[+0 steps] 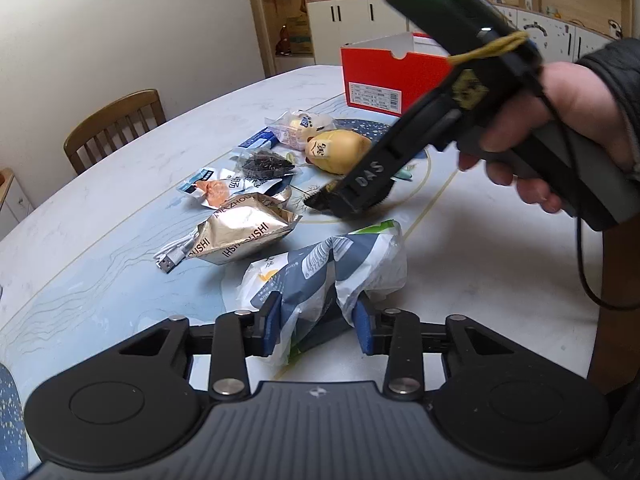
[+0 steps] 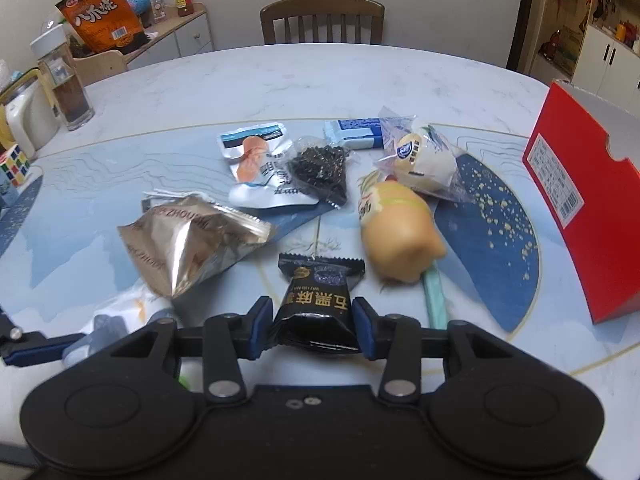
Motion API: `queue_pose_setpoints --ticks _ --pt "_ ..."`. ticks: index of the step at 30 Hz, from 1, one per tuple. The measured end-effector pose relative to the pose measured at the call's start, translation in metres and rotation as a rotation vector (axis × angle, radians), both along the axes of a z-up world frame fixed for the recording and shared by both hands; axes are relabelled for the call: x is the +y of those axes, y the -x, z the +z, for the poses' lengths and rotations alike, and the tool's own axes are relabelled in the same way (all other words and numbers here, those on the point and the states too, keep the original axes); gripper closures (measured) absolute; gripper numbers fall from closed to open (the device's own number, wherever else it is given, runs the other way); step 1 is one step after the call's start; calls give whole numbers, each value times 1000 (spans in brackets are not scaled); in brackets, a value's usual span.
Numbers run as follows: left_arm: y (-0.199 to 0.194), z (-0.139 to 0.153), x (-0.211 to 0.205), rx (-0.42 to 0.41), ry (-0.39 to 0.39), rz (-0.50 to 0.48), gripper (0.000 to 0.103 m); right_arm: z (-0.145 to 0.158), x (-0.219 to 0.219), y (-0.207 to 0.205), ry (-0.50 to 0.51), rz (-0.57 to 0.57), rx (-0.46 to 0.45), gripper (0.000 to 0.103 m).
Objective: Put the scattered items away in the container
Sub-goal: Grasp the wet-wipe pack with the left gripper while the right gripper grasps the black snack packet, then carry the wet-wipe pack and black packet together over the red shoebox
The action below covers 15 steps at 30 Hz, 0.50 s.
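My left gripper [image 1: 316,322] is shut on a white, grey and green snack bag [image 1: 344,264] that lies on the table. My right gripper [image 2: 314,322] is shut on a small black snack packet [image 2: 318,300] low over the table; it also shows in the left wrist view [image 1: 344,196]. The red shoebox [image 1: 392,76], the container, stands at the far side; in the right wrist view it [image 2: 588,216] is at the right. A gold foil bag [image 2: 188,240], a yellow toy [image 2: 396,232], a bread packet [image 2: 420,160] and other packets lie scattered between.
A white USB cable [image 1: 176,252] lies beside the gold bag. A wooden chair [image 2: 322,20] stands behind the table. A glass jar [image 2: 66,80], a kettle [image 2: 24,116] and a puzzle cube [image 2: 14,164] sit at the table's left edge.
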<state>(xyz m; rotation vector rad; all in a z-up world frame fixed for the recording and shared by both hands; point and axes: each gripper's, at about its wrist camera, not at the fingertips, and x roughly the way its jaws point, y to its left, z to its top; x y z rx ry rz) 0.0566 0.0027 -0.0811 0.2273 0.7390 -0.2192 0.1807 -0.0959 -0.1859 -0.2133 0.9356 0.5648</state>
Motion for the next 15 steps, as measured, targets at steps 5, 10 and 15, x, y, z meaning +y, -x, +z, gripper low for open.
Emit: queue_pose_setpoints --ticks 5,10,15 --pt "3 3 2 0 23 17 72 7 -7 9 -21 -4 11 63" --pt "5 5 4 2 46 31 73 11 -14 15 -31 -12 15 66" --pt "9 8 2 1 59 31 74 15 -22 19 -27 -21 16 66"
